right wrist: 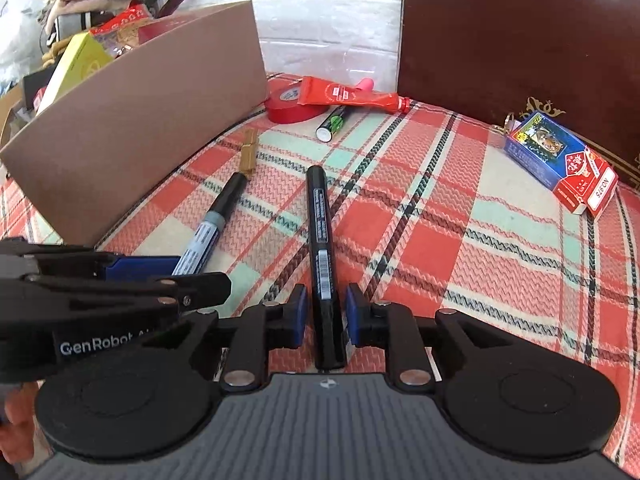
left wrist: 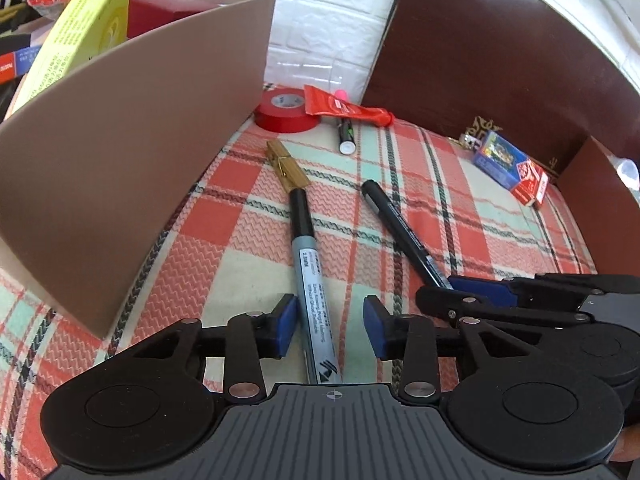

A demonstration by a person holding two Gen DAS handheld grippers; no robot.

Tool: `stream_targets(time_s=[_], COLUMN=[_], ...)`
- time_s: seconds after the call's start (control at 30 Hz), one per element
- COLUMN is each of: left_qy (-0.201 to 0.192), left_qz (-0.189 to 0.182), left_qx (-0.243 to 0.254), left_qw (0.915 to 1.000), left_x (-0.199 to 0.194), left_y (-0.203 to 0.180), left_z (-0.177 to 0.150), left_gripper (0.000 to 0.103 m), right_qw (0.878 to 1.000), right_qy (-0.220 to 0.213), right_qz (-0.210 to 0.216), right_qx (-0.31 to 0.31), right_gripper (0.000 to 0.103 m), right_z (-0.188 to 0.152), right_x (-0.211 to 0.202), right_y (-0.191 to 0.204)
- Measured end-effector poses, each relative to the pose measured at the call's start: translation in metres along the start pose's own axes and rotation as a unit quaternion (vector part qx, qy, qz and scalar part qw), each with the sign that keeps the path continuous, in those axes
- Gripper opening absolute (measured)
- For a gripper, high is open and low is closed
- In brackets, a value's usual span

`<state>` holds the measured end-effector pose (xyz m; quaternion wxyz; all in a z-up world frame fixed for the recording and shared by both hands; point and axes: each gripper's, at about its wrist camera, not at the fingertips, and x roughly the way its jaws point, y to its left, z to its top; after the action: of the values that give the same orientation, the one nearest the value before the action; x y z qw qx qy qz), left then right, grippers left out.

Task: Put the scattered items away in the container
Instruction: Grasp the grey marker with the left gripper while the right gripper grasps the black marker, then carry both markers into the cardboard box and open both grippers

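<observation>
A grey marker (left wrist: 310,264) lies on the plaid cloth between the fingers of my left gripper (left wrist: 331,328). That gripper is open, with a gap on the marker's right side. A black marker (right wrist: 320,220) sits between the pads of my right gripper (right wrist: 326,316), which stand close against its sides. Its tail end still rests on the cloth. Each gripper shows in the other's view, the right gripper (left wrist: 444,286) and the left gripper (right wrist: 200,274). A brown cardboard box (left wrist: 140,140) stands at the left, its wall (right wrist: 140,120) facing the markers.
Further back lie a wooden clothespin (left wrist: 286,166), a red tape roll (left wrist: 286,114), a red tube (left wrist: 344,108) and a battery (left wrist: 346,136). A blue and red card box (right wrist: 560,160) sits far right. A dark brown panel (right wrist: 520,40) rises behind.
</observation>
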<state>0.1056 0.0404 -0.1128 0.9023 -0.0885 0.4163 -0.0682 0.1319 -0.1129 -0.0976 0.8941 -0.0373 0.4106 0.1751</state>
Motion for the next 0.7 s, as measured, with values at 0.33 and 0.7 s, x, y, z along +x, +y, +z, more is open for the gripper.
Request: stream_targets(time_s=[0.33, 0.7], left_qy=[0.016, 0.010], left_qz=[0.005, 0.017], left_qx=[0.019, 0.051], left_qw=[0.9997, 0.9985], left_x=[-0.013, -0.018], left_y=[0.002, -0.010], left_z=[-0.010, -0.020], left_gripper=[0.013, 0.037], right_qw=[1.000, 0.999], right_qy=[0.012, 0.024], right_qz=[0.006, 0.007], right_qx=[-0.022, -0.043], right_gripper=[0.017, 0.020], right_z=[-0.012, -0.019], right_x=[-0.011, -0.016], right_y=[0.011, 0.027])
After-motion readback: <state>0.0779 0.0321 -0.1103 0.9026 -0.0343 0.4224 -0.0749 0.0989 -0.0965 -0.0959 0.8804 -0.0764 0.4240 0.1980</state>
